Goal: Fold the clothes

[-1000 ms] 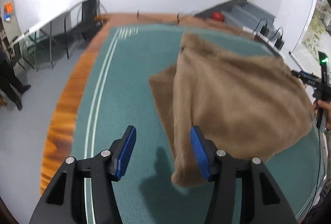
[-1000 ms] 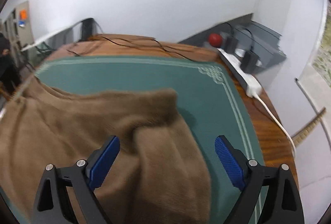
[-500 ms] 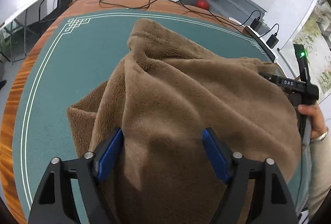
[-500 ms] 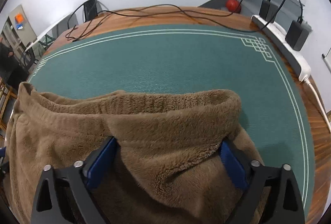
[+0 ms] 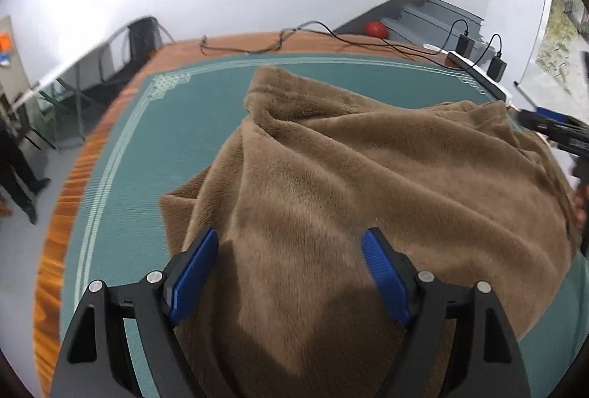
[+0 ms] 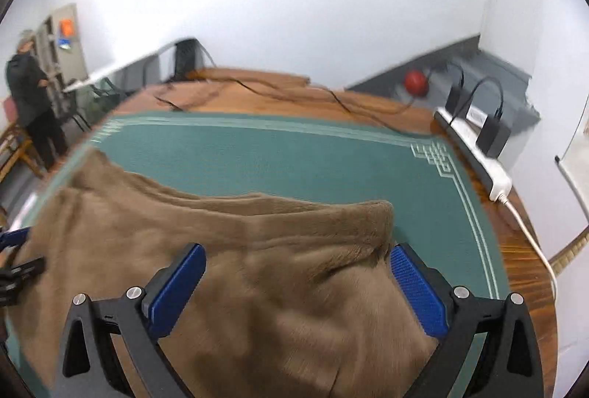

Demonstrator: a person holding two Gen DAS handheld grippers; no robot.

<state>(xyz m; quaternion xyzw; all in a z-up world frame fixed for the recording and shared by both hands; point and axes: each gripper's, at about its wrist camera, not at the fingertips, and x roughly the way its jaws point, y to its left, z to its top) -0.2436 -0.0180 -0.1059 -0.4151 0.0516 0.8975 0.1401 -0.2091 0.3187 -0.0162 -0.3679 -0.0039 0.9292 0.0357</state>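
Two views look across a wooden table covered by a green mat with pale border lines, and most of the near half of that mat is taken up by a brown fleece garment, rumpled into broad folds and lying in a heap rather than flat. In the left wrist view the garment spreads from the near middle out to the right edge of the mat, with one ridge of cloth running toward the far side; in the right wrist view its far hem forms a thick rolled edge across the mat, ending in a rounded corner just beyond the right finger. The left gripper is angled down over the near part of the fleece, its blue-padded fingers spread wide with cloth showing between them and nothing pinched. The right gripper is posed much the same, tilted down over the garment with its fingers wide apart, straddling the folded cloth without clamping it. At the right edge of the left wrist view part of the right gripper's black body shows, blurred. Along the far right of the table lie a white power strip with black adapters and dark cables. A red ball sits beyond the table.
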